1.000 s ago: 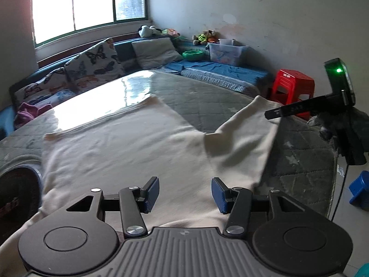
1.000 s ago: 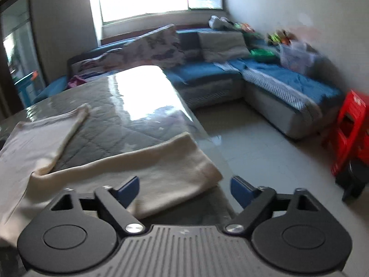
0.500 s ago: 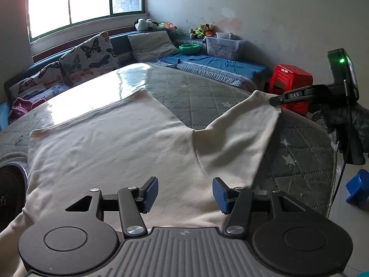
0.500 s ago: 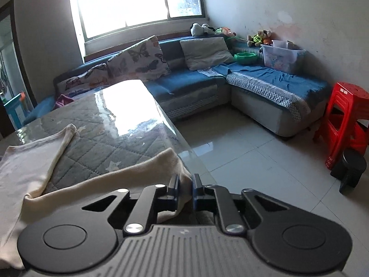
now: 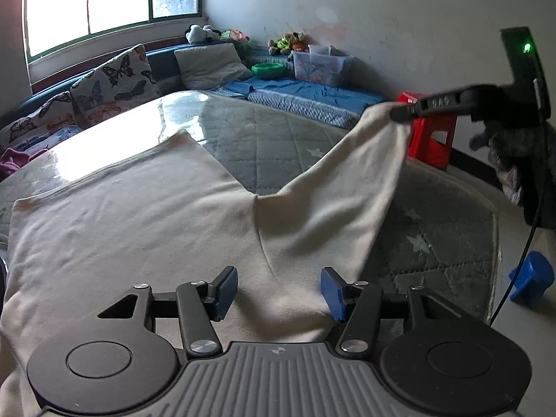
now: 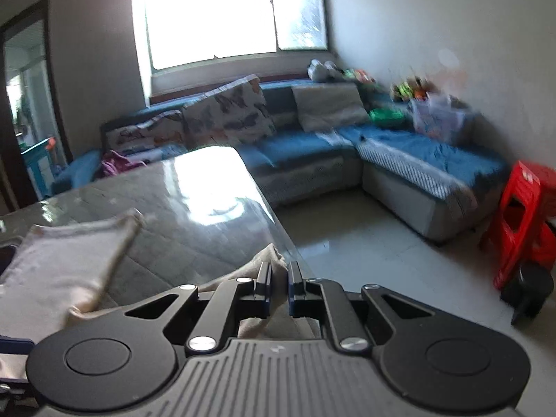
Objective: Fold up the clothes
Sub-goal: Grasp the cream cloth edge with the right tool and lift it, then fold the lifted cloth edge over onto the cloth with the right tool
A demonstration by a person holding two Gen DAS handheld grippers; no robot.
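A cream garment (image 5: pixel 139 222) lies spread flat on a quilted grey table (image 5: pixel 271 139) under a glossy clear cover. Its right sleeve (image 5: pixel 351 191) is lifted off the table at the cuff. My right gripper (image 6: pixel 278 274) is shut on that cuff (image 6: pixel 274 257), and in the left wrist view it appears as a dark bar at the upper right (image 5: pixel 403 113) pinching the sleeve end. My left gripper (image 5: pixel 279 288) hovers low over the near part of the garment, jaws open, with nothing pinched between the blue pads (image 5: pixel 226 288).
A blue corner sofa (image 6: pixel 417 160) with butterfly cushions (image 5: pixel 114 83) runs under the window. A red plastic stool (image 6: pixel 524 215) and a dark bin (image 6: pixel 531 295) stand on the tiled floor right of the table. A blue object (image 5: pixel 531 278) lies on the floor.
My right gripper went from open around the sleeve cuff to shut on it, then rose, pulling the sleeve up off the table. The left gripper stayed open over the garment.
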